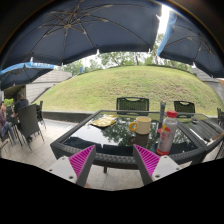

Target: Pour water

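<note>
A clear bottle with a red cap point(166, 132) stands on the right part of a dark glass patio table point(110, 146). Beside it to the left is a yellowish cup or jar point(142, 126). My gripper point(115, 160) is open and empty, its magenta pads point(82, 159) spread wide. It is held well short of the table, with the table's near edge showing between the fingers. The bottle is beyond the right finger.
Dark chairs point(132, 104) stand at the table's far side and a wicker chair point(30, 120) at its left, where a person sits. Blue umbrellas point(90, 28) hang overhead. A grassy slope point(120, 82) lies behind. Paved floor point(40, 158) runs under me.
</note>
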Tool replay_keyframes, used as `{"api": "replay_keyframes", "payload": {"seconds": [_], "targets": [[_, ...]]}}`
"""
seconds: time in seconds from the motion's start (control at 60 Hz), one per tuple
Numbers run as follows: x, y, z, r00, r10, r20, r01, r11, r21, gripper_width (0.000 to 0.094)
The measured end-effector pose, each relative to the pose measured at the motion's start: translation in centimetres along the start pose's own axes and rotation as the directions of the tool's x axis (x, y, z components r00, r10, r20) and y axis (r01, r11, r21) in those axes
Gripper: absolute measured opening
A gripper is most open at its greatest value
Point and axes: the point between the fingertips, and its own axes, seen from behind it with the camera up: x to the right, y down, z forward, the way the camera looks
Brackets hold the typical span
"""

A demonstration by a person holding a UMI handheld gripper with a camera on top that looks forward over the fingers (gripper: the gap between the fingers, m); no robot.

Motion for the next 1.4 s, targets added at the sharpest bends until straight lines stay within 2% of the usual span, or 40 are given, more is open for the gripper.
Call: {"api": "replay_keyframes", "payload": {"seconds": [0.217,0.55,0.617,0.7,0.733,0.75,0.783,0.817,0.95,1.067,1.167,1.25,1.333,1.383,1.4], "targets": [[4.2,0.3,0.5,0.998,-0.026,-0.058,0.027,1.000,0.002,0.0797],[20.1,1.2,7.1,0.950,0.041,-0.311,-0.037,0.999,0.020,0.0798],[22.0,1.0,9.1,0.944,0.040,-0.328,-0.036,0.999,0.019,0.0798],[23.1,0.3,11.8,0.949,0.056,-0.310,-0.045,0.998,0.044,0.0790],[23.2,0.1,12.7,0.955,0.055,-0.291,-0.041,0.998,0.055,0.0754],[23.1,0.0,13.1,0.959,0.051,-0.279,-0.037,0.998,0.056,0.0707],[22.4,0.3,13.9,0.970,0.037,-0.240,-0.027,0.999,0.046,0.0483],[22.5,0.0,13.7,0.974,0.038,-0.225,-0.025,0.998,0.061,0.0472],[22.4,-0.2,13.7,0.975,0.040,-0.217,-0.013,0.992,0.126,0.0319],[22.3,-0.7,14.4,0.981,0.019,-0.194,0.002,0.994,0.108,0.0306],[25.2,-3.1,15.3,0.957,-0.134,-0.259,0.160,0.984,0.083,0.0304],[28.2,-6.7,17.8,0.867,-0.378,-0.326,0.402,0.915,0.008,0.0304],[31.1,-9.9,22.0,0.579,-0.705,-0.409,0.718,0.679,-0.153,0.0302],[31.8,-12.9,23.8,0.344,-0.848,-0.404,0.860,0.457,-0.226,0.0305],[31.4,-11.4,25.0,0.279,-0.873,-0.400,0.886,0.395,-0.243,0.0304]]}}
